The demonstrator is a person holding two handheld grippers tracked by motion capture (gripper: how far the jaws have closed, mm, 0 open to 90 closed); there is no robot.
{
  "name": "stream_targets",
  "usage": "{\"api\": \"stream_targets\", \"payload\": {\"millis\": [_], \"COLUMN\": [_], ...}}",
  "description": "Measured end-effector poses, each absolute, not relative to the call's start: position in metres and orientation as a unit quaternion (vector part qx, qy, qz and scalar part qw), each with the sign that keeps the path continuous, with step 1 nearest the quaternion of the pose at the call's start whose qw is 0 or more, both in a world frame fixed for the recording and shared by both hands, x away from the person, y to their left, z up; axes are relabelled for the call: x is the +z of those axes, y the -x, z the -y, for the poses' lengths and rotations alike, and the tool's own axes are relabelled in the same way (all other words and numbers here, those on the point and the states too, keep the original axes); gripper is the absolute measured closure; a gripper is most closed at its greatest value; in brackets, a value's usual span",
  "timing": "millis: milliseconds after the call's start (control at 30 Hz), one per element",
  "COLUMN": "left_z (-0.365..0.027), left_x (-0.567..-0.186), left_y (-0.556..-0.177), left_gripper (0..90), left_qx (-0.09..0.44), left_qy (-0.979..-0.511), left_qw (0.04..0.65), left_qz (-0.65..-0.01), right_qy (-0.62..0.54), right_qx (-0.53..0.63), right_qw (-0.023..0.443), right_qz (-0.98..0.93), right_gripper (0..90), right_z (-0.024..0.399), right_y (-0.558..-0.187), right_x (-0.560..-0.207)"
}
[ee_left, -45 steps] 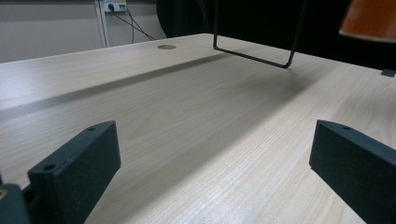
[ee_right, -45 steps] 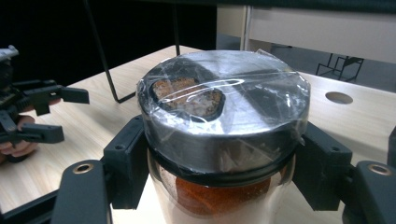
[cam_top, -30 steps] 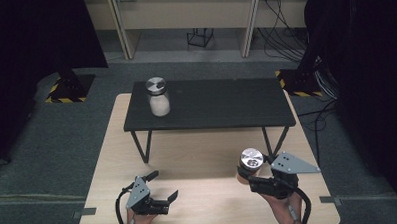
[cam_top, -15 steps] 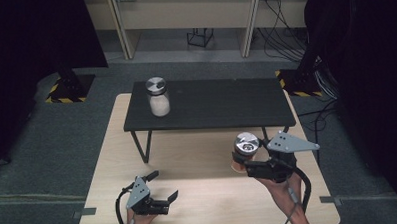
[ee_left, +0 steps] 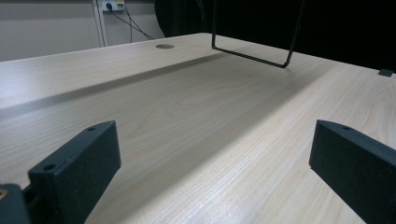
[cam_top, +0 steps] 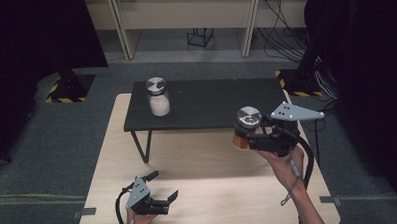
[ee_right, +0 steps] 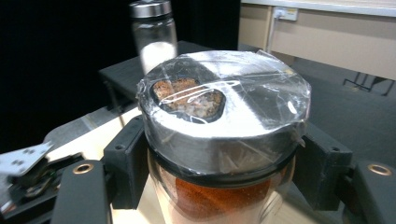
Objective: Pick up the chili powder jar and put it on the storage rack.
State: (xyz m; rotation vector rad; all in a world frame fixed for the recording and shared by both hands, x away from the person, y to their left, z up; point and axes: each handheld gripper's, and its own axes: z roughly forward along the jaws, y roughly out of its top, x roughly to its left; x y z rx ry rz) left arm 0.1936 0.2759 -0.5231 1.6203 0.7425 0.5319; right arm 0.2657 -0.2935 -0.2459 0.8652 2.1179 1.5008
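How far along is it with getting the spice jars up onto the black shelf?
Done: the white-filled jar stands on the black shelf. In hand: the right gripper is shut on the red spice jar, held above the wooden table. Left: setting it on the shelf. The left gripper sits open.

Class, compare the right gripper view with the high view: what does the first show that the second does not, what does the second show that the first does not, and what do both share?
Right gripper view alone: clear film stretched over the steel lid, and brown residue in the lid's pour opening.

High view alone: the light wooden table as a whole, the left gripper with jaws open, the grey carpet.

Both: the right gripper shut on the glass jar of red-orange spice with a steel lid, the glass jar of white powder, and the low black shelf it stands on.
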Motion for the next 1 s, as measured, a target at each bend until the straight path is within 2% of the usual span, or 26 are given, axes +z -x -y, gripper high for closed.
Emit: {"api": "stream_targets", "payload": {"millis": [467,1000], "left_z": [-0.276,-0.276], "left_x": [-0.523,-0.523], "left_y": [-0.194,-0.194], "left_gripper": [1.3,1.4], "left_qx": [0.228,0.227], "left_qy": [-0.699,-0.699], "left_qw": [0.598,0.598], "left_qz": [-0.320,-0.319], "right_qy": [-0.341,-0.381], "right_qx": [0.533,0.523], "right_qw": [0.234,0.247], "right_qz": [-0.738,-0.721], "right_gripper": [30.1,30.1], "right_z": [0.280,0.261], "right_y": [-0.294,-0.327], "right_x": [-0.230,-0.233]}}
